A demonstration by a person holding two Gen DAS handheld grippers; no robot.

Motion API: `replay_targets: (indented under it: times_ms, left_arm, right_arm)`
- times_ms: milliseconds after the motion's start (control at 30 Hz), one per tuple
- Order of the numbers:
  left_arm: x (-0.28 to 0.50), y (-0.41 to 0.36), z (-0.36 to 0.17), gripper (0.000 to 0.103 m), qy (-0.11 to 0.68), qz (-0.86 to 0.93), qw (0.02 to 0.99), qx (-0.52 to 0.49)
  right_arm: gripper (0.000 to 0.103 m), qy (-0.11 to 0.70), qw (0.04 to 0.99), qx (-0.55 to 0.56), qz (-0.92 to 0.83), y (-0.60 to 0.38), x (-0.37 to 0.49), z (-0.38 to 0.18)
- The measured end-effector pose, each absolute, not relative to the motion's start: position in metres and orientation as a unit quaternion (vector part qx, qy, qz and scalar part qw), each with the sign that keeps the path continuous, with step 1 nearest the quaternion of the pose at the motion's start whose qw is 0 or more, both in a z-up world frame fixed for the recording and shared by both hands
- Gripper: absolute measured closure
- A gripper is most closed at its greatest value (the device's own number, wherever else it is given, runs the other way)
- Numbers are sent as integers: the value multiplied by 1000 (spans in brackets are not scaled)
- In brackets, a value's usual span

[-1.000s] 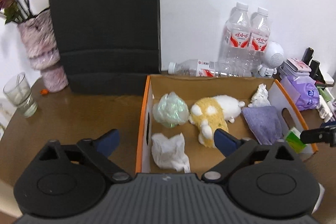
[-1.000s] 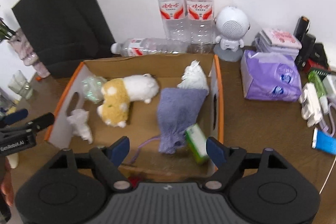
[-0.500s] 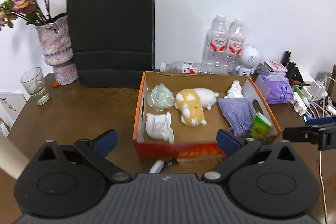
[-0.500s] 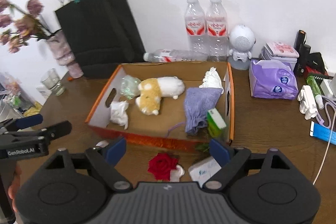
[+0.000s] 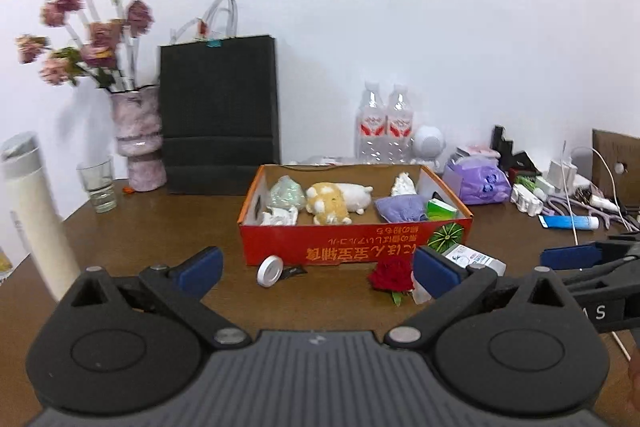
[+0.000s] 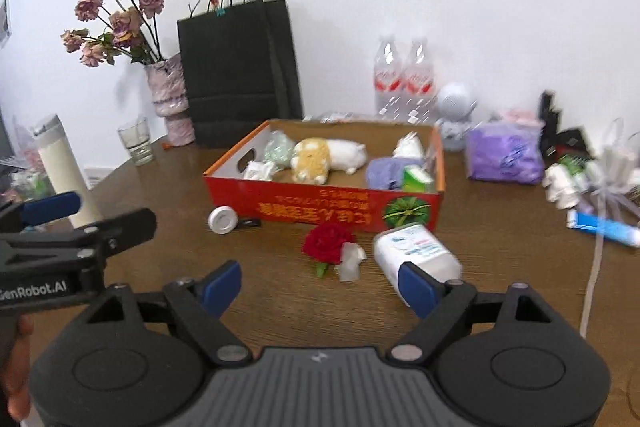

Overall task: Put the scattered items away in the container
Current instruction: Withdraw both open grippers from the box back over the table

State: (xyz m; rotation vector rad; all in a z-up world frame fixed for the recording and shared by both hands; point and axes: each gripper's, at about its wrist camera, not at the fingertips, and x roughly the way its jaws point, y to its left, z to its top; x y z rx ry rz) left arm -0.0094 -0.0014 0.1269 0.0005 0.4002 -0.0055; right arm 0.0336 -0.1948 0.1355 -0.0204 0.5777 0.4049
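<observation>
Both grippers are held back from the box (image 5: pixel 356 251), well short of it and above the table (image 5: pixel 160 227), presumably so that what remains outside can be surveyed. The left gripper (image 5: pixel 316 267) is spread wide and nothing is held in it; the right gripper (image 6: pixel 320 285) is likewise wide and empty.

Inside the box a plush toy (image 5: pixel 334 201), a purple cloth (image 5: pixel 400 207), a green packet (image 5: pixel 440 209) and crumpled tissues (image 5: pixel 280 215) are already gathered. Just in front of the box three things are left: a white disc (image 6: pixel 221 221) by its left corner, a red rose (image 6: pixel 327 243) near the middle, and a white pack (image 6: pixel 416 257) by its right corner. The pack is lined up nearest the right gripper's fingers, so it is judged the likely next pick; the disc is better placed for the left.
</observation>
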Motion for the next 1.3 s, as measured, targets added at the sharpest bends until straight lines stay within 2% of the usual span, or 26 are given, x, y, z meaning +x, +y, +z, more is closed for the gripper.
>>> replay_targets:
  times_ms: [133, 333, 700, 1033, 1300]
  left_arm:
    - [-36, 0, 104, 0, 197, -21, 979, -40]
    - [-67, -2, 66, 0, 184, -24, 982, -34]
    - [-98, 8, 18, 0, 200, -10, 979, -20]
    - [-101, 7, 7, 0, 199, -18, 980, -5]
    - [-110, -1, 5, 0, 163, -9, 986, 19]
  right_arm:
    - [14, 243, 950, 10, 194, -209, 5, 117]
    - [14, 219, 957, 39, 187, -222, -31, 75]
    - [13, 213, 956, 23, 198, -222, -75, 34]
    - [13, 210, 957, 14, 199, -217, -87, 21]
    - [13, 219, 954, 5, 203, -215, -85, 19]
